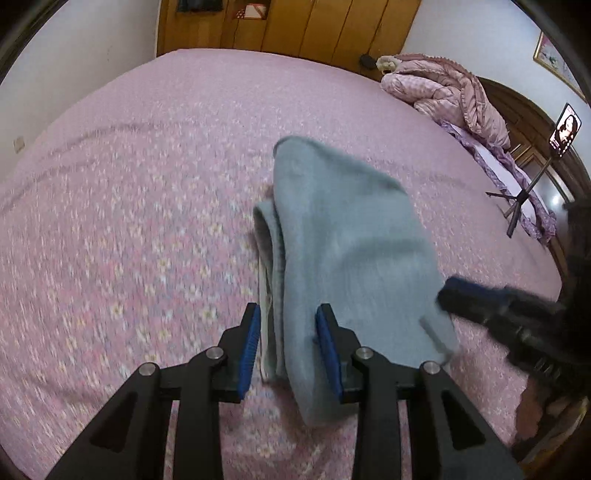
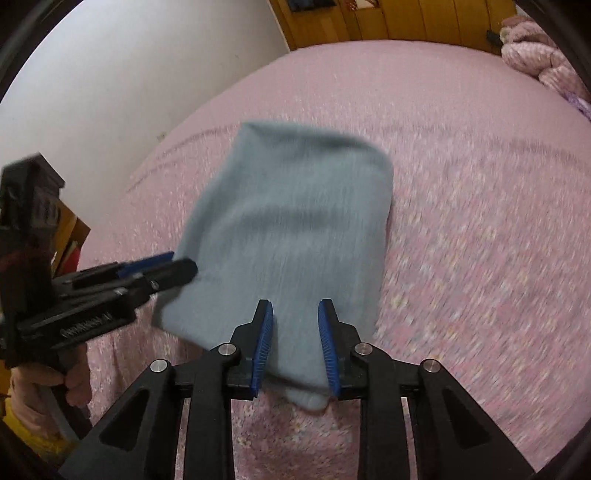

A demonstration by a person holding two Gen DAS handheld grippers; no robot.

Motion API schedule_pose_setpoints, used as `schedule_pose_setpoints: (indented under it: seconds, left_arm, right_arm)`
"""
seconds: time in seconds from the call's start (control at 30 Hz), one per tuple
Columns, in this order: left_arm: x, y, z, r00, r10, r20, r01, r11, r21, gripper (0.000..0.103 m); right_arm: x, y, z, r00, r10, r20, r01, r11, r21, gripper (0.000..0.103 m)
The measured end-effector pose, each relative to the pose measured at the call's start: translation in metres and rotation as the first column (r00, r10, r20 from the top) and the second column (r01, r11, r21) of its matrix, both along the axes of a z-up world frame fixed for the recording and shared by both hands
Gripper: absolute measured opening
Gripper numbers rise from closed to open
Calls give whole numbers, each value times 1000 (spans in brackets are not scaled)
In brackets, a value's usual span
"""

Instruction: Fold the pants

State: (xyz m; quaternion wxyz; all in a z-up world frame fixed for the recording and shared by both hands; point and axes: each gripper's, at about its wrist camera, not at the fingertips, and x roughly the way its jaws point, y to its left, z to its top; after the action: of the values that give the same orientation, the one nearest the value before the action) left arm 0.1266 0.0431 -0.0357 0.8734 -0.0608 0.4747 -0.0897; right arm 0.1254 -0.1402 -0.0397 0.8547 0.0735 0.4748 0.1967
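Observation:
Grey-blue pants (image 1: pixel 343 236) lie folded into a thick bundle on the pink bed (image 1: pixel 129 184). My left gripper (image 1: pixel 290 314) is open, its blue pads on either side of the bundle's near left edge. My right gripper (image 2: pixel 295 308) is open over the near edge of the pants (image 2: pixel 295 206), nothing clamped. In the left wrist view the right gripper (image 1: pixel 454 295) shows blurred at the bundle's right side. In the right wrist view the left gripper (image 2: pixel 177 266) shows at the bundle's left corner.
A pink quilt (image 1: pixel 447 92) is heaped at the far right of the bed. A phone on a tripod (image 1: pixel 563 131) stands by the dark headboard. Wooden wardrobes (image 1: pixel 288 26) line the far wall. The bed edge runs along the left (image 2: pixel 110 240).

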Motion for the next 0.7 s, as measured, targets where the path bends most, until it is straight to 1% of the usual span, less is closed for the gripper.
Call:
schedule_pose_setpoints:
  seconds: [0.03,0.13,0.2,0.3,0.37,0.43,0.47,0.5,0.53,0.57,0.6,0.7]
  left_arm:
    - [-3,2,-1,1000,4,-1,-4,1000,-5,34]
    - [-9,6,-2,1000,6,-4,-6,1000,-22,34]
    - [-13,10,-3,1000,9,-3,-9,1000,-28,37]
    - [-18,15,-1,1000,9,3,-9,1000,-25,41]
    - [-25,19,1,1000,10,8,-9,1000,-25,41]
    - [-30,20,3,1000,11,12,-11,1000,-22,42]
    - [-34,21,5,1000,13,14,-13,1000,-18,44]
    - [-37,22,6,1000,15,16,-15,1000,-14,50]
    - [-41,23,8,1000,22,14,-22,1000,-5,53]
    - [-44,23,9,1000,29,9,-29,1000,-1,59]
    - [-46,23,9,999,34,6,-34,999,-4,63]
    - [-55,20,8,999,37,-12,-37,999,-21,70]
  right_arm:
    - [-3,-1,1,1000,-5,4,5,1000,1,29]
    - [-10,0,3,1000,-9,8,9,1000,13,35]
    - [-8,-5,-2,1000,-20,6,20,1000,16,36]
    - [-8,-5,-1,999,-37,5,37,999,14,39]
    - [-10,-9,0,999,-37,-2,37,999,7,51]
    - [-15,-8,0,999,-33,2,33,999,-1,52]
    - [-19,-10,1,999,-37,2,37,999,-15,52]
    - [-22,-11,1,999,-43,0,43,999,-31,53]
    - [-26,-13,0,999,-51,-6,50,998,-45,57]
    - [-29,-15,-1,998,-58,-12,57,997,-56,59]
    - [-33,-18,-3,998,-65,-20,63,996,-66,60]
    - [-41,-24,-8,996,-85,-36,80,989,-124,63]
